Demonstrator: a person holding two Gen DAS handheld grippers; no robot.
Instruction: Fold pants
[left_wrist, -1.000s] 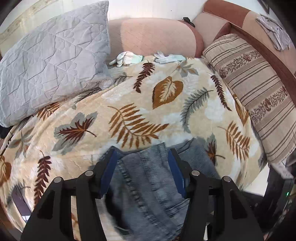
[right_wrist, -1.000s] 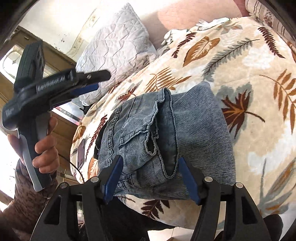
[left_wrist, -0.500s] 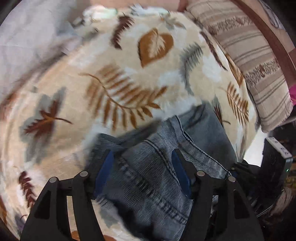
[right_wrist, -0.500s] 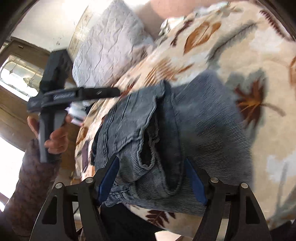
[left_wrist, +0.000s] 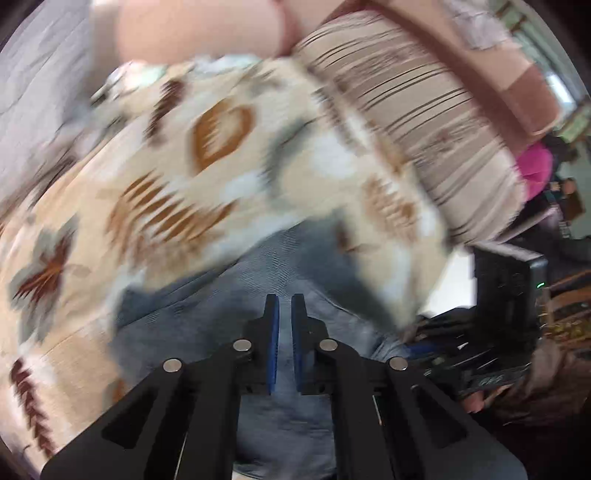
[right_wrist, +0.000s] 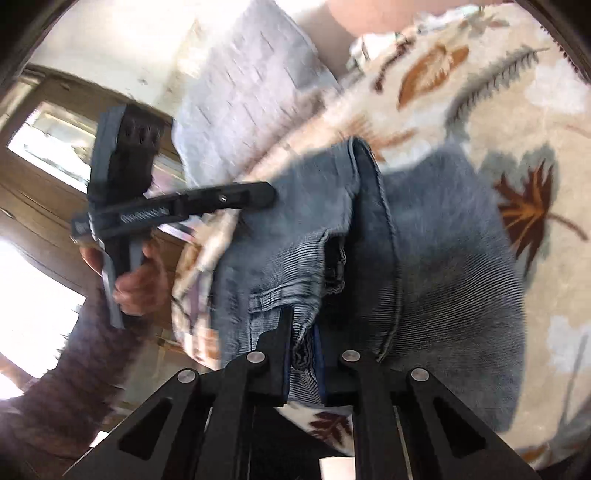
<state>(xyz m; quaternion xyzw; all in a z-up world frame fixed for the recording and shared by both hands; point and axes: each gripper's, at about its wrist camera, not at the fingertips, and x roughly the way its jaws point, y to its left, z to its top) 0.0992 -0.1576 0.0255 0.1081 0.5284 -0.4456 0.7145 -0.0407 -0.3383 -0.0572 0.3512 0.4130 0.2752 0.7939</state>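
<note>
Leaf-print blanket (right_wrist: 517, 110) carried one pair of folded pants (right_wrist: 443, 277). Right claw (right_wrist: 303, 332) had just clamped onto their denim edge. Left claw (left_wrist: 285, 306) had just closed, nothing visibly between its pads.

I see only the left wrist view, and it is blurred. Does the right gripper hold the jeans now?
Observer: Yes. The right gripper has just closed its jaws on a fold at the near edge of the jeans.
Operator: Where is my left gripper on the cloth?
Observer: The left gripper, its jaws also just closed, has its tip at the jeans' edge toward the grey pillow. I cannot tell whether it pinches denim.
Operator: Do the jeans lie flat?
Observer: No, they lie folded in layers, with a pocket on top.
</note>
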